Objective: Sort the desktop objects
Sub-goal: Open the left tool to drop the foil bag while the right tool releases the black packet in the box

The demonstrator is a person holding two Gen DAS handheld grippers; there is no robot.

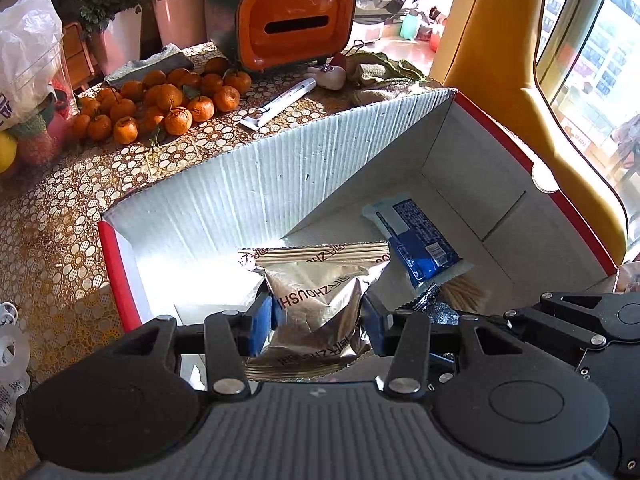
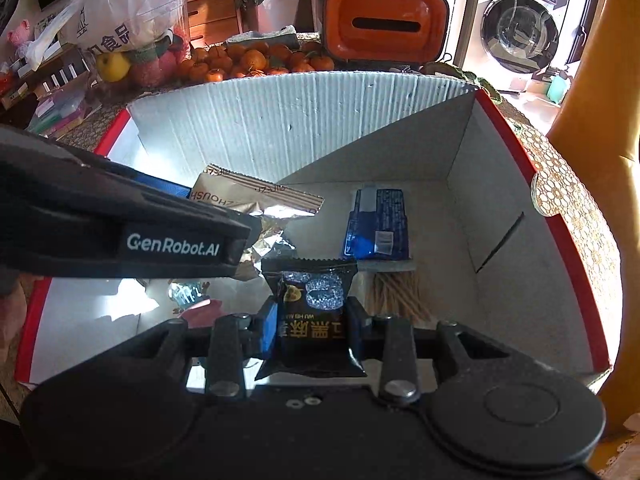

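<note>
Both tools pinching: left tool (image 1: 316,320) on silver packet (image 1: 316,300), right tool (image 2: 312,334) on black packet (image 2: 314,320), mid-frame over box (image 1: 500,184). I risk tools colliding, they're v. close.

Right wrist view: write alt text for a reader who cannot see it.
The right gripper holds a black snack packet over an open white cardboard box. The left gripper beside it holds a silver packet; a blue packet lies inside.

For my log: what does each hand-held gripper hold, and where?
Left hand-held gripper: crinkled silver foil packet, mid-body. Right hand-held gripper: black snack packet, mid-body.
</note>
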